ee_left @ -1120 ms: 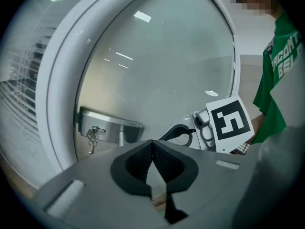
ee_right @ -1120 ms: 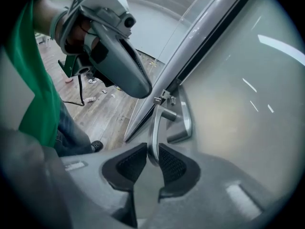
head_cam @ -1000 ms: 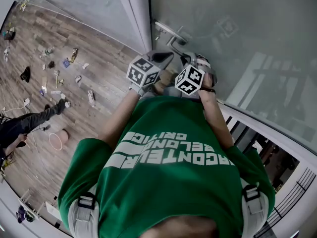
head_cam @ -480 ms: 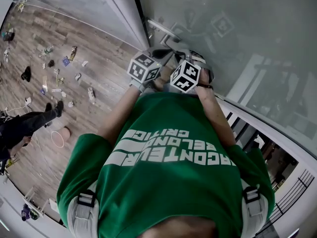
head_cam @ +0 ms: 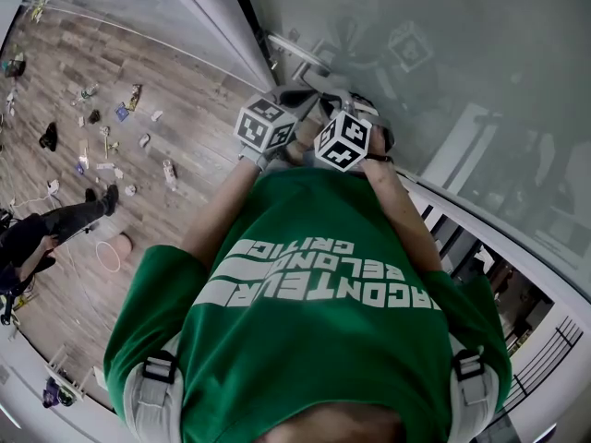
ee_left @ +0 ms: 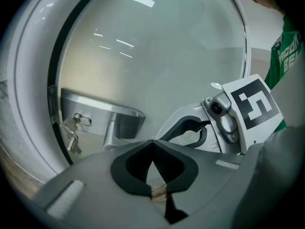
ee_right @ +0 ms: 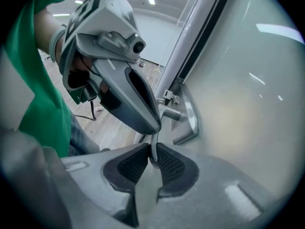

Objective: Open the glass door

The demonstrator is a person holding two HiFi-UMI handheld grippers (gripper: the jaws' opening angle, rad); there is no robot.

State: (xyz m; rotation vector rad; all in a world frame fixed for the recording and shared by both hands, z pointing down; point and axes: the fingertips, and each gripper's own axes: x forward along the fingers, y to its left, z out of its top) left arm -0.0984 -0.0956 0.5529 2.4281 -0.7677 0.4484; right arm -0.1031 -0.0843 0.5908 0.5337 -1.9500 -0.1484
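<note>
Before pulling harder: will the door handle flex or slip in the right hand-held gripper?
Door handle looks like polished metal: probably stiff, likely slippery. The right hand-held gripper pinches only its thin end, so it might slide off.

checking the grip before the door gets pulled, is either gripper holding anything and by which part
The right gripper is shut on the handle, at its free end. The left gripper holds nothing; its fingers are together.

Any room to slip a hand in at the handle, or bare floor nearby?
Crowded at the door handle: the right gripper is clamped on it, the left gripper shut beside it. Bare wooden floor lies between the door frame and the scattered small items.
</note>
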